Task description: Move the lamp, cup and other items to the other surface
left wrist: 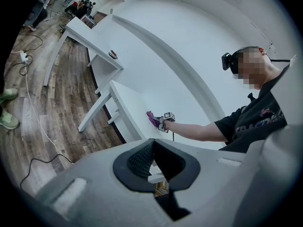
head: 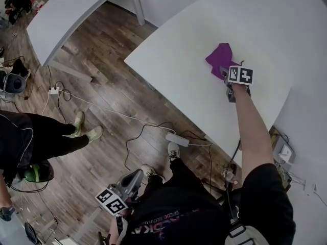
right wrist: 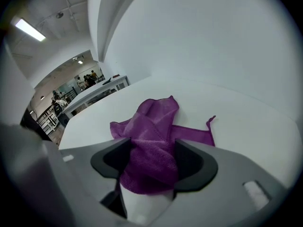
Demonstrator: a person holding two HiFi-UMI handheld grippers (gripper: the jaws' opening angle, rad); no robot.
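The crumpled purple cloth (right wrist: 154,119) lies on the white table (right wrist: 236,103) at one o'clock. The right claw (right wrist: 152,144) stands wide around it, not squeezing. The left claw (left wrist: 152,142), at seven o'clock, is pinched closed, empty.

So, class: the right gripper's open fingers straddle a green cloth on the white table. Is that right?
Not quite. The cloth is purple, not green. The right gripper view shows it between the right gripper's open fingers, lying on the white table.
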